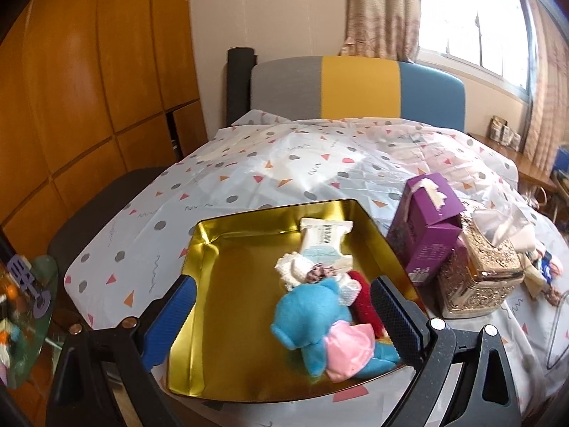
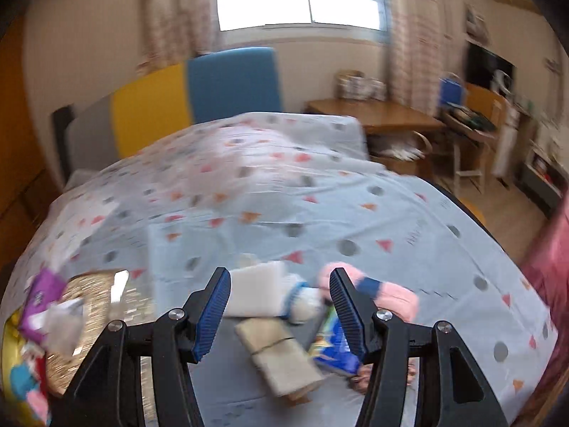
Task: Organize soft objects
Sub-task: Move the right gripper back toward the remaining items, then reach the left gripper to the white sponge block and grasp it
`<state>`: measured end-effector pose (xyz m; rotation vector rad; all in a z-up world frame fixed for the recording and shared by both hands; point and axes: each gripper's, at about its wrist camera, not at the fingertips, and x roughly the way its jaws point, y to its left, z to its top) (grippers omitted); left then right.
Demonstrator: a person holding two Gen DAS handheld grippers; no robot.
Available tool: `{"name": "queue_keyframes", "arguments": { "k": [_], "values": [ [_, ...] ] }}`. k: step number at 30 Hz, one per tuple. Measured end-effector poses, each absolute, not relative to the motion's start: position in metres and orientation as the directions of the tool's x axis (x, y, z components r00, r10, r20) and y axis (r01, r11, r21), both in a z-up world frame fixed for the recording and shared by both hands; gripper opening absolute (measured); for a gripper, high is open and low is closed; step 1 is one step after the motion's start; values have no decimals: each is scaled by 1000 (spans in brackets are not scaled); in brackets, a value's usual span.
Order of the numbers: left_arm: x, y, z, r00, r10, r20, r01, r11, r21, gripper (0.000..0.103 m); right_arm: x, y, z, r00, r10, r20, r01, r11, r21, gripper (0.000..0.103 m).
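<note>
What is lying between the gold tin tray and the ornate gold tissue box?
In the left wrist view, a purple carton stands between the gold tin tray and the ornate gold tissue box.

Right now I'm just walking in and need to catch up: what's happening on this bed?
Soft things are being gathered into a gold tin on the bed. A blue plush toy already lies inside. The left hand-held gripper is open over the tin, holding nothing. The right hand-held gripper is open above a loose pile with a pink knit item.
</note>
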<state>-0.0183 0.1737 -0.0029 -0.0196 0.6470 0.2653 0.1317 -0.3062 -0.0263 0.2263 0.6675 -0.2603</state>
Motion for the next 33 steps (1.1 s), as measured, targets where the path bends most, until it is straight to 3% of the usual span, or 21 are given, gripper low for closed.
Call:
{"name": "queue_keyframes", "arguments": {
  "k": [2, 4, 8, 25, 33],
  "values": [
    [-17, 167, -1, 771, 229, -594, -235, 970, 68, 99, 132, -339, -42, 693, -169, -701, 416, 888, 197, 59],
    [-15, 159, 1, 777, 213, -592, -212, 975, 73, 99, 126, -361, -47, 691, -141, -709, 470, 833, 292, 59],
    [-11, 142, 3, 785, 184, -591, -165, 982, 87, 99, 120, -374, -53, 675, -95, -731, 493, 796, 352, 59],
    [4, 74, 13, 806, 53, -590, 32, 991, 133, 99, 125, -377, -63, 658, -23, -753, 495, 766, 410, 59],
    [20, 4, 37, 806, -160, -570, 281, 951, 131, 99, 118, -388, -64, 655, -48, -754, 543, 723, 426, 59]
  ]
}}
